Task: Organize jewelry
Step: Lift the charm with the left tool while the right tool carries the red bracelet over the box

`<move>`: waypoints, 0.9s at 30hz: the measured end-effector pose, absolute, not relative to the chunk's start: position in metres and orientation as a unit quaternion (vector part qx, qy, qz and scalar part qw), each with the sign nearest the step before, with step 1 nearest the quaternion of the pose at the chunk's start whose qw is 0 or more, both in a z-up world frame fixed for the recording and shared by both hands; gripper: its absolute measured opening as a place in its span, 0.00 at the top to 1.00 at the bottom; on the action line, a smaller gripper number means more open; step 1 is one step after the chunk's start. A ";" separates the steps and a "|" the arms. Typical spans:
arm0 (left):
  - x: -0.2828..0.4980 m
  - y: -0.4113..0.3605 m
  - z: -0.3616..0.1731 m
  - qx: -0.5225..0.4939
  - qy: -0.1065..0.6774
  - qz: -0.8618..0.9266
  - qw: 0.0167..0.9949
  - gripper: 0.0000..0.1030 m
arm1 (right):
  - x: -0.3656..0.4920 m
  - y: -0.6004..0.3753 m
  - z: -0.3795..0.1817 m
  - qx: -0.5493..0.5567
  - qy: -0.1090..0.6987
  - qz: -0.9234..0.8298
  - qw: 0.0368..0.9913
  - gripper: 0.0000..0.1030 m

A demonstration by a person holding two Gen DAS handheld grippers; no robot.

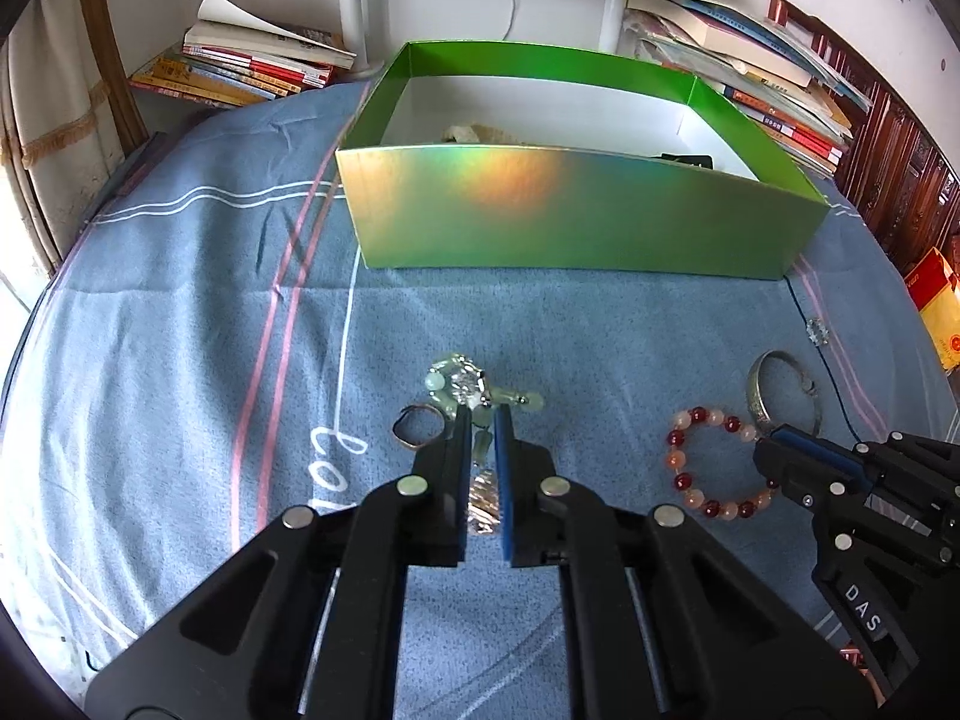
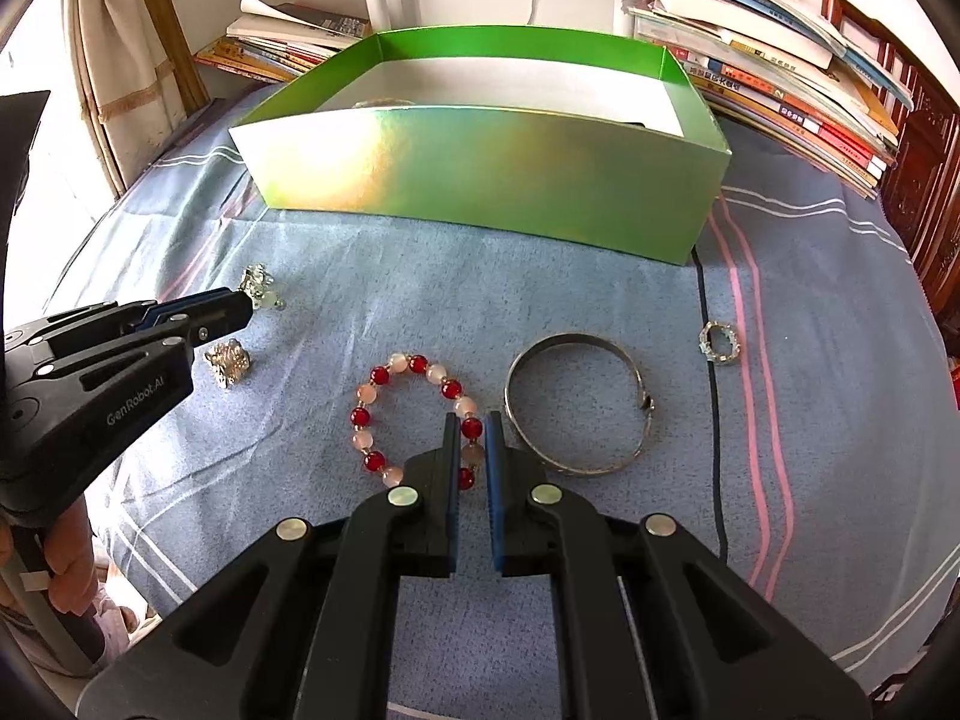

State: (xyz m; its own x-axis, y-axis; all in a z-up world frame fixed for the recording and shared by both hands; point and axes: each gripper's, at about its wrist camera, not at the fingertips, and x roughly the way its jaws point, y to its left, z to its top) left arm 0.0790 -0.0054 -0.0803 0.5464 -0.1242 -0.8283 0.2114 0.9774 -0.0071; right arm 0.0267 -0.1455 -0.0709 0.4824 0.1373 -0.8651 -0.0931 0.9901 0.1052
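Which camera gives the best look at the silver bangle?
The right wrist view: the silver bangle lies whole and unobstructed on the blue cloth, clasp visible. In the left wrist view the bangle sits near the edge, distorted, partly hidden behind the right tool.

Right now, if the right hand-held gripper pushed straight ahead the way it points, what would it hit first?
Probably the bead bracelet: the right hand-held gripper already has its beads between the tips, with the cloth under them.

A home bedroom – striped bedsheet (image 1: 180, 312), stacked books (image 1: 252, 60), curtain (image 2: 120, 60)
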 end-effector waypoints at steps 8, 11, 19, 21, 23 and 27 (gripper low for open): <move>0.075 -0.008 -0.074 0.048 0.461 -0.099 0.881 0.92 | 0.025 -0.146 -0.068 0.025 0.503 0.066 0.862 0.92; 0.073 -0.008 -0.072 0.049 0.458 -0.101 0.882 0.92 | 0.023 -0.147 -0.064 0.026 0.498 0.065 0.864 0.92; 0.077 0.006 -0.055 0.034 0.447 -0.101 0.888 0.92 | 0.021 -0.149 -0.039 0.029 0.467 0.065 0.882 0.92; 0.079 0.012 -0.049 0.021 0.445 -0.103 0.889 0.92 | 0.021 -0.151 -0.031 0.032 0.457 0.063 0.887 0.92; 0.080 0.017 -0.045 0.014 0.443 -0.101 0.891 0.92 | 0.021 -0.153 -0.022 0.033 0.444 0.060 0.893 0.92; 0.084 0.027 -0.031 0.000 0.436 -0.104 0.894 0.92 | 0.022 -0.158 0.001 0.034 0.415 0.059 0.907 0.92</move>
State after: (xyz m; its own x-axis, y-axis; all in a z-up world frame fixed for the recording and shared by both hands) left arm 0.0844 0.0271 -0.0312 0.5975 -0.1856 -0.7801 0.1863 0.9784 -0.0900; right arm 0.0218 -0.1579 0.0008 0.6480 0.1355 -0.7495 -0.0789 0.9907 0.1109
